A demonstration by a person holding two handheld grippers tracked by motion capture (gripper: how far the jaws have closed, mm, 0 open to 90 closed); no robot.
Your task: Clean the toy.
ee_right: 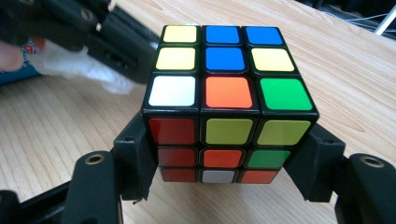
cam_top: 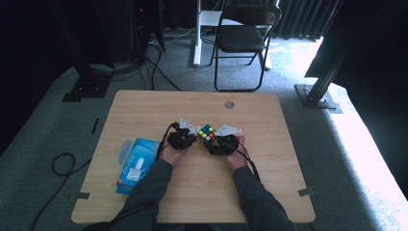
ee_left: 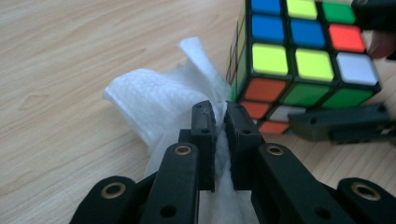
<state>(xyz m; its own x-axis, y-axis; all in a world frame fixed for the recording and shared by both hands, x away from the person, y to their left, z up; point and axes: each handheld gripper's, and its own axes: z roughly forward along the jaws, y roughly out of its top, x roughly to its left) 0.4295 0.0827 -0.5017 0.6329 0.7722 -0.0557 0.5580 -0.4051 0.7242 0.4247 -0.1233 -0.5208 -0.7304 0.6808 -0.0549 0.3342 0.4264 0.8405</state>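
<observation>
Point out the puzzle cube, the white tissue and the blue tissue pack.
puzzle cube (ee_right: pixel 227 92), right gripper view, orange sticker on its top face.
white tissue (ee_left: pixel 154 100), left gripper view, crumpled part ahead of the jaws.
blue tissue pack (cam_top: pixel 137 166), high view, its top.

Both hand-held grippers, left (cam_top: pixel 188 137) and right (cam_top: pixel 217 142), are black plastic with brass-ringed screws, grey triangular plates, black cables; dark grey sleeves.
</observation>
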